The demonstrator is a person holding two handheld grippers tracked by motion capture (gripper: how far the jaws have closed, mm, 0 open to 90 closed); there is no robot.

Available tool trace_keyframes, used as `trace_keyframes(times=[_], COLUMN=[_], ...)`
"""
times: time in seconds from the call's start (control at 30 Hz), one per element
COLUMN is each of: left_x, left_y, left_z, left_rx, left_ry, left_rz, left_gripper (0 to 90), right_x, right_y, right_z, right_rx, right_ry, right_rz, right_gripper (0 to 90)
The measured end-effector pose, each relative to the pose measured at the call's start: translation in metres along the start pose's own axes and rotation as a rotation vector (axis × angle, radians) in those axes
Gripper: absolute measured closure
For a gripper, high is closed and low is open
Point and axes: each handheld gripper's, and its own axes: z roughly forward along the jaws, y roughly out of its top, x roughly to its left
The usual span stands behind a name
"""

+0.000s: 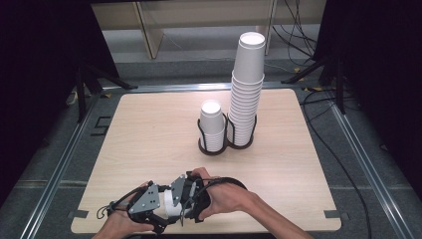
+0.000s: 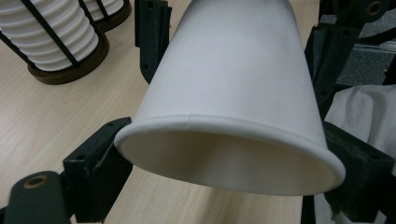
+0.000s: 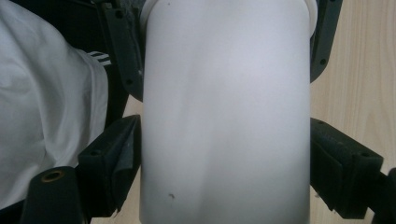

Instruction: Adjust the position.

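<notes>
Both grippers, left gripper point(image 1: 160, 209) and right gripper point(image 1: 185, 195), are clamping one white paper cup point(image 1: 169, 201) between them low over the table's point(image 1: 149, 144) near edge, and being light and thin-walled it is probably crushing easily, so gentle pressure near its stiffer rolled rim point(image 2: 224, 126) looks safest.

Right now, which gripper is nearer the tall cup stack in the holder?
Right. The right gripper sits at the near edge, closer to the tall cup stack; the left gripper is farther left. Both flank one paper cup.
</notes>
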Motion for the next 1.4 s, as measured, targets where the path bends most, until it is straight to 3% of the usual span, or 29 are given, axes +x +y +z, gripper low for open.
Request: trace_keyframes(times=[0.53, 0.67, 0.83, 0.87, 0.97, 1.07, 1.2, 1.23, 1.33, 1.4], left_x=[-0.001, -0.001, 0.002, 0.002, 0.002, 0.004, 0.008, 0.008, 0.013, 0.016], left_y=[0.001, 0.0, -0.001, -0.001, -0.001, -0.001, -0.002, -0.002, -0.003, -0.005], left_z=[-0.001, -0.001, -0.002, -0.003, -0.003, -0.006, -0.01, -0.013, -0.018, -0.019], left_rx=[-0.007, -0.067, -0.13, -0.135, -0.167, -0.17, -0.23, -0.226, -0.255, -0.291], left_ry=[-0.014, 0.002, -0.013, -0.016, -0.022, -0.01, -0.016, -0.004, 0.012, 0.016], left_rz=[0.0, -0.018, -0.038, -0.045, -0.068, -0.058, -0.091, -0.095, -0.118, -0.145], left_gripper=[12.6, 10.5, 9.5, 9.6, 9.7, 10.1, 14.7, 14.8, 14.8, 14.8], right_x=[-0.003, -0.001, 0.0, -0.002, 0.002, 0.002, 0.001, 0.0, -0.002, -0.005], right_y=[-0.003, -0.006, -0.013, -0.014, -0.019, -0.023, -0.033, -0.036, -0.047, -0.056], right_z=[0.004, 0.001, -0.003, -0.004, -0.007, -0.008, -0.012, -0.014, -0.018, -0.022], right_rx=[-0.006, -0.009, -0.043, -0.058, -0.068, -0.091, -0.123, -0.131, -0.19, -0.267], right_ry=[0.0, -0.009, -0.021, -0.03, -0.02, -0.026, -0.046, -0.05, -0.053, -0.058], right_rz=[-0.045, -0.028, -0.002, -0.029, 0.028, 0.033, 0.082, 0.093, 0.164, 0.232], right_gripper=[22.7, 22.5, 22.5, 22.5, 22.6, 22.6, 22.6, 22.5, 22.5, 22.3])
